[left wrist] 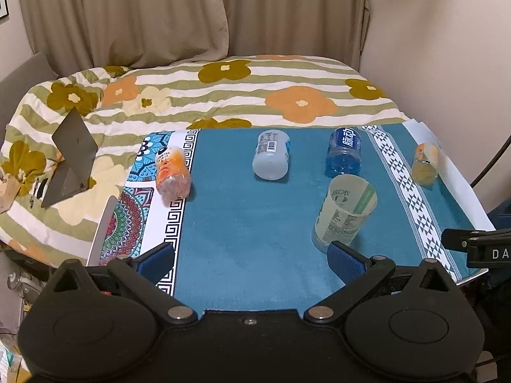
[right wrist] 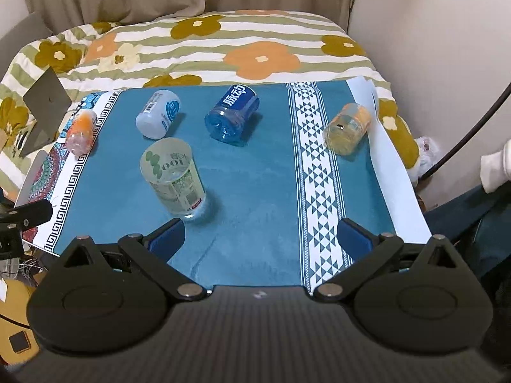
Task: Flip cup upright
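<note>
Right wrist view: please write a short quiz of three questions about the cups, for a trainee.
1. True or false: the blue transparent plastic cup lies on its side.
2. How many cups are in view altogether?
3. The green-labelled clear plastic cup is: A) standing on end, nearest the camera; B) lying on its side, farthest away; C) held between jaws.
Key: 1 true; 2 five; 3 A.

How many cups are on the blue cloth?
5. Pink cup at the far left edge, white cup beside it, blue cup in the middle, yellow cup at the right edge, green-printed cup nearest. None look hidden.
</note>
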The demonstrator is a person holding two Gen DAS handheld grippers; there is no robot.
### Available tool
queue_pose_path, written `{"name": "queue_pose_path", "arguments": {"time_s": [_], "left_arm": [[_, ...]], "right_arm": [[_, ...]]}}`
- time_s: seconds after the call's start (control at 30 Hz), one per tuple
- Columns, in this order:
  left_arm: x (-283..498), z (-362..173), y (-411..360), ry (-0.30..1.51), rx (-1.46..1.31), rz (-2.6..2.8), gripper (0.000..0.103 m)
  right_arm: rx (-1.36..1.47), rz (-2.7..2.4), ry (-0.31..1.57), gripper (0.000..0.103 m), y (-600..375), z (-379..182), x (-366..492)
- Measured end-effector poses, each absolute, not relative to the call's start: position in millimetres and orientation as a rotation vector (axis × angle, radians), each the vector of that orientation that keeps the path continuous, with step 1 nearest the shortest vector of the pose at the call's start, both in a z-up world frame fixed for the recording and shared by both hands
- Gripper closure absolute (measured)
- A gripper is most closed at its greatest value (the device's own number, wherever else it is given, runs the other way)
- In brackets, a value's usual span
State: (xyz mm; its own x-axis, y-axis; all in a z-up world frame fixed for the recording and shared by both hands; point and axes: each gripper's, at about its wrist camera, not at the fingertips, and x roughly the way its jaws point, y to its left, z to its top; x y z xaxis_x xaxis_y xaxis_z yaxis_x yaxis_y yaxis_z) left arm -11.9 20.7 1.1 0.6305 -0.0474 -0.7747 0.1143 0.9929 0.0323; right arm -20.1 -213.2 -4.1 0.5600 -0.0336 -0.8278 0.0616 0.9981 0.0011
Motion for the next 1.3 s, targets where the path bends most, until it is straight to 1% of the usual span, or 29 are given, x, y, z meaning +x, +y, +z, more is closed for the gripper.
{"name": "queue_pose_path", "arguments": {"time_s": [1.3], "left_arm": [[-14.7,4.5,20.4,0.864,0.089,-0.079,0.0]], "right_arm": [[0.033,-0.049,0.973,0.0,-211.4,-0.8,-23.9]]}}
